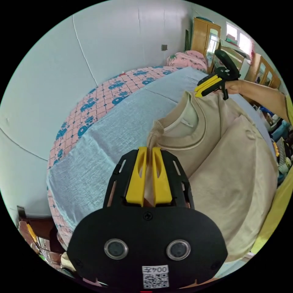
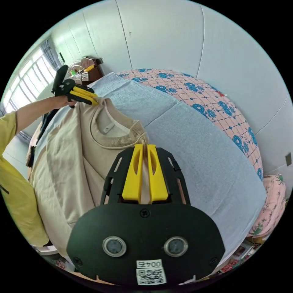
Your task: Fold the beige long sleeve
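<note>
The beige long sleeve [image 1: 232,158] hangs by its shoulders above the bed, neck opening facing the cameras. In the left gripper view my left gripper [image 1: 149,149] is shut on the shoulder seam beside the ribbed collar. The right gripper [image 1: 197,91], held by a hand, pinches the other shoulder farther off. From the right gripper view, my right gripper [image 2: 145,146] is shut on beige fabric by the collar of the long sleeve [image 2: 70,158], and the left gripper [image 2: 94,100] clamps the far shoulder. The sleeves and hem drop out of sight.
A bed with a grey-blue sheet [image 1: 122,128] [image 2: 198,146] lies under the garment, over a pink cover with blue flowers [image 1: 100,97] [image 2: 213,94]. A white wall stands behind. Wooden wardrobes [image 1: 204,36] and a person's yellow top [image 2: 12,183] are at the sides.
</note>
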`<state>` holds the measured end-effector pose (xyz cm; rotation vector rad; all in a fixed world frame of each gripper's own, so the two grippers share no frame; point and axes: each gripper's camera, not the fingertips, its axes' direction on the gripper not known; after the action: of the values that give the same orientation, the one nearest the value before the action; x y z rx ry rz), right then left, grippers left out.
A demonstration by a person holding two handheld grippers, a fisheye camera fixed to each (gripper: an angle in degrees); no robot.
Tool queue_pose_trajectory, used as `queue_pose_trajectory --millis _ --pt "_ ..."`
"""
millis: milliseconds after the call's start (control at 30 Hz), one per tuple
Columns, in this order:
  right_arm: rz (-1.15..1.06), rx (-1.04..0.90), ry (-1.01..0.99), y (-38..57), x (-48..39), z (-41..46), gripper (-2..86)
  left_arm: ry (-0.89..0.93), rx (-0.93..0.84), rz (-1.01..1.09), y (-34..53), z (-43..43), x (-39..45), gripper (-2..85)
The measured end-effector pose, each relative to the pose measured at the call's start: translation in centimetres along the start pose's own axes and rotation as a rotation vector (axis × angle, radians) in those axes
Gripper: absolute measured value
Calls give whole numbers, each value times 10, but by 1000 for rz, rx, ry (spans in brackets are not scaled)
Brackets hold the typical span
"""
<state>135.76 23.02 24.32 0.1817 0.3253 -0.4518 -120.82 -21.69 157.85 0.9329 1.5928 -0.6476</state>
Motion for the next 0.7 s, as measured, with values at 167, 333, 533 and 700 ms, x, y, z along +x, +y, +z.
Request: queue_pose_trajectory --millis 167,333,533,700 --pt "-35 -35 169 11 -8 22 38 -224 -10 55 18 13 33 35" --pt "59 -38 40 9 19 13 64 -168 -22 -11 15 5 19 54" --pt "132 125 -114 7 48 -20 122 81 39 -113 8 -17 -23 71" --pt "90 -13 -119 -14 51 -7 65 88 -84 -111 -7 3 -32 56"
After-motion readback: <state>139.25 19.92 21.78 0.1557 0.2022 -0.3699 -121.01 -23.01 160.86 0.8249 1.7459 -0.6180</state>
